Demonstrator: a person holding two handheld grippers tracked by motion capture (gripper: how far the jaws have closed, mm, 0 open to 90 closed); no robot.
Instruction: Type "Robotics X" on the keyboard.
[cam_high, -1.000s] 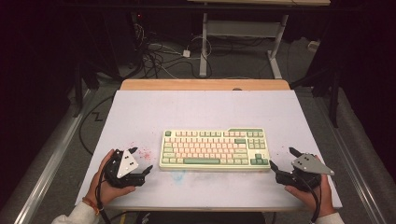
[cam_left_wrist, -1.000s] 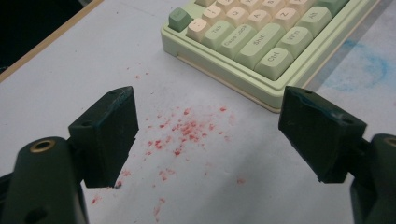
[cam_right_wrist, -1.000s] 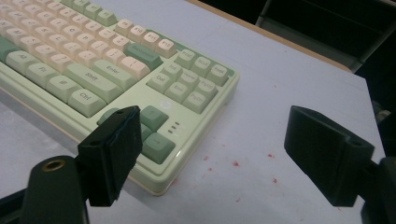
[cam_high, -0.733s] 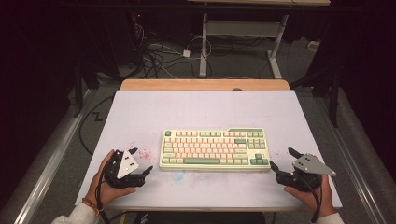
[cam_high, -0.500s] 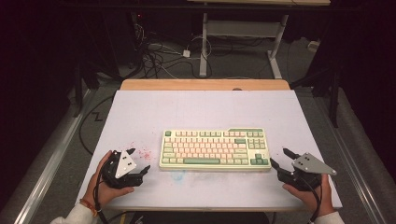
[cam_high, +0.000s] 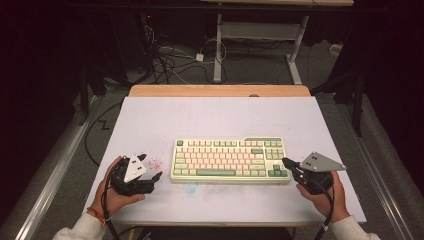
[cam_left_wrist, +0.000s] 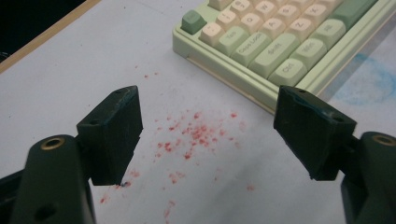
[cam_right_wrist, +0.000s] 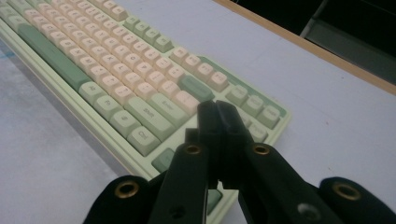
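High view: the right gripper (cam_high: 286, 162) has just closed on nothing by the keyboard (cam_high: 230, 160); the left gripper (cam_high: 150, 167) gapes wide, empty.

Red specks (cam_left_wrist: 196, 133) and blue smudge (cam_left_wrist: 369, 84) on white table (cam_high: 210, 117), floor cables (cam_high: 170, 62)

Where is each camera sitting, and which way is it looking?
High view: above the near edge, looking forward and down on the table; both hands show.
Left gripper view: on the left gripper, open jaws over red specks.
Right gripper view: on the right gripper, shut jaws pointing at the keys.
All three share the keyboard.
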